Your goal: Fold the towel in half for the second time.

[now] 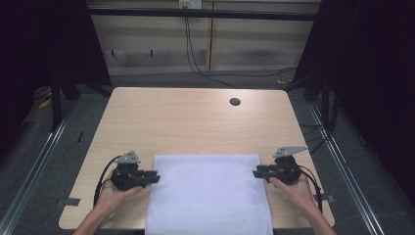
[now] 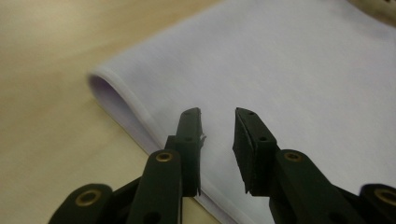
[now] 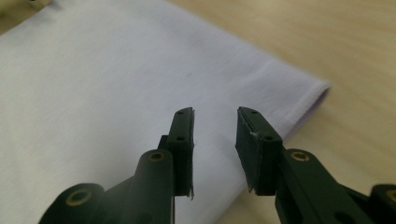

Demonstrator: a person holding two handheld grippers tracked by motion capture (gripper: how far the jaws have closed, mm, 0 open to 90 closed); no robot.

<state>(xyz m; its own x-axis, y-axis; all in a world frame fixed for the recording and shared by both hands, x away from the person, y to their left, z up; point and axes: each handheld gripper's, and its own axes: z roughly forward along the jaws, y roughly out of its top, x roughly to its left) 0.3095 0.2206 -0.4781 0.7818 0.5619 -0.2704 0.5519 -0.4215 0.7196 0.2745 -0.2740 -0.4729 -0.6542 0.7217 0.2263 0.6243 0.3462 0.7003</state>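
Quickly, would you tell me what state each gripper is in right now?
Left gripper: open, holding nothing, at the white cloth's left edge.
Right gripper: open, holding nothing, at its right edge.

Light wood-grain table (image 1: 195, 122), rounded corners, with a round dark cable hole (image 1: 235, 102) near the far right. White folded cloth (image 1: 208, 193) lies flat on the near-centre part of the top, its near edge reaching the table's near edge. Cloth's far edge runs straight and parallel to the table's far edge. Folded, doubled hem shows at the cloth's corners (image 2: 109, 91) (image 3: 313, 95). Bare wood (image 2: 42, 93) on both sides of the cloth. Table stands on grey floor (image 1: 73, 132) between metal rails (image 1: 39, 156).
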